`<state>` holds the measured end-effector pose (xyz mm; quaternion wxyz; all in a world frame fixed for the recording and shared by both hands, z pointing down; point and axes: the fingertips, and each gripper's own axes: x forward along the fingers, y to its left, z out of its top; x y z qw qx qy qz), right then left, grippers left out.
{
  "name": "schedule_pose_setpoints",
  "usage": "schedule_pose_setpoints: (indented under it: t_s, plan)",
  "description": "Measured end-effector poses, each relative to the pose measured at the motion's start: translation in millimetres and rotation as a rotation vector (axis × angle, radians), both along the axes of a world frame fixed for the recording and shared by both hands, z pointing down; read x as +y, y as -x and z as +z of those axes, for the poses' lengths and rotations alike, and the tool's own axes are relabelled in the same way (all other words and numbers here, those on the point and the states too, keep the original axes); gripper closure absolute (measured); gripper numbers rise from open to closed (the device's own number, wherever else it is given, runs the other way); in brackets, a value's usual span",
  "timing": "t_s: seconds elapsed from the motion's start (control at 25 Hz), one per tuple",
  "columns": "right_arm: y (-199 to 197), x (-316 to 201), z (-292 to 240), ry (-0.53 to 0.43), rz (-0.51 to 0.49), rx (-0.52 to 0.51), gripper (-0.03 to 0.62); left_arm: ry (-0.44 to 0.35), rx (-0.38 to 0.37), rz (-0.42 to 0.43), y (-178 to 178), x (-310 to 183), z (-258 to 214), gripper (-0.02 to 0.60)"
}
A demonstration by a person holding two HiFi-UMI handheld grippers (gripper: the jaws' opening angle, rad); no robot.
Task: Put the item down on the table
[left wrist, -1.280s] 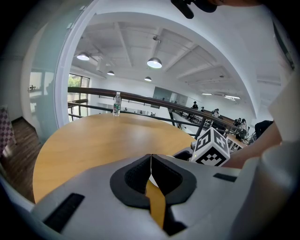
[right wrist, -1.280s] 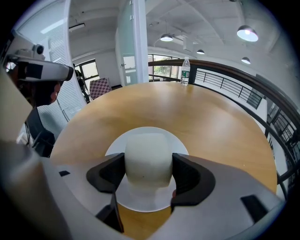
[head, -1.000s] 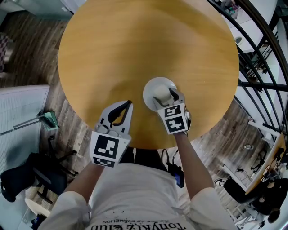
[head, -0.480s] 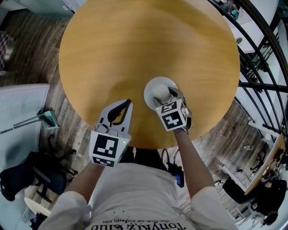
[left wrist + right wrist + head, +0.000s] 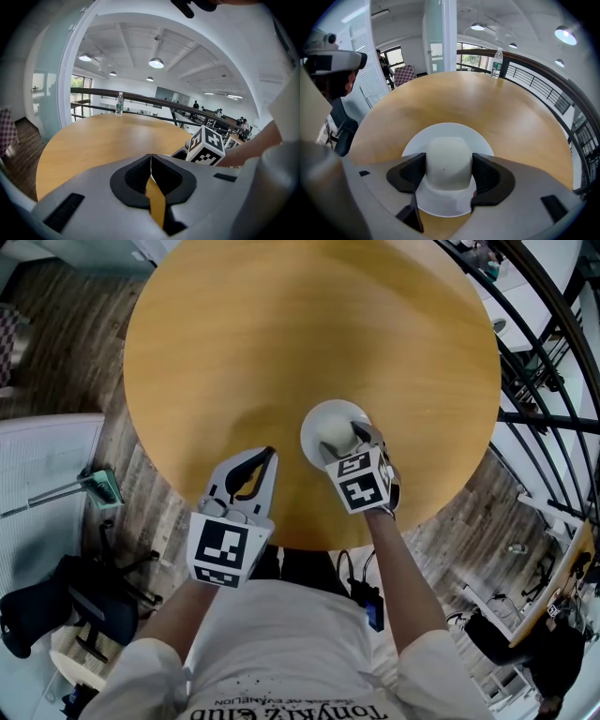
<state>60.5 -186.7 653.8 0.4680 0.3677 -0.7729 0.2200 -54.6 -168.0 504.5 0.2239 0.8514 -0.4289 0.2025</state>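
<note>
Round wooden table (image 5: 281, 334) observed from above, with the person standing at its near edge. Right gripper (image 5: 345, 442) sits over the near right part of the tabletop; its jaws are closed against the two sides of a pale rounded lump (image 5: 449, 154), which fills the gap between them. The lump stands at the centre of a white plate (image 5: 445, 129). The plate (image 5: 323, 418) lies level over the table, inside its edge; whether its underside touches the wood cannot be determined. Left gripper (image 5: 269, 457) is held beside the right one, apart from the plate, above the table's near edge. Its jaws (image 5: 151, 161) are pressed together with nothing between them. A clear water bottle (image 5: 497, 63) stands upright at the far side of the table, next to a dark railing (image 5: 543, 75).
</note>
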Motion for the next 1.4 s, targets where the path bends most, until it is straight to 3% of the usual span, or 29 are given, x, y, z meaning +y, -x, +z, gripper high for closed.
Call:
schedule_pose_setpoints:
  t_s: [0.44, 0.92, 1.2, 1.4]
  plan:
    - [2, 1, -21, -0.027, 0.021, -0.085, 0.279, 0.000, -0.009, 0.002, 1, 6, -4, 0.558]
    - [1, 17, -104, -0.162, 0.086, -0.238, 0.290, -0.054, 0.002, 0.014, 0, 21, -34, 0.558]
    - [-5, 58, -160, -0.271, 0.136, -0.276, 0.484, -0.076, 0.012, 0.041, -8, 50, -54, 0.558]
    - [-10, 96, -186, -0.312, 0.161, -0.305, 0.549, -0.080, 0.021, 0.053, -16, 76, -64, 0.558]
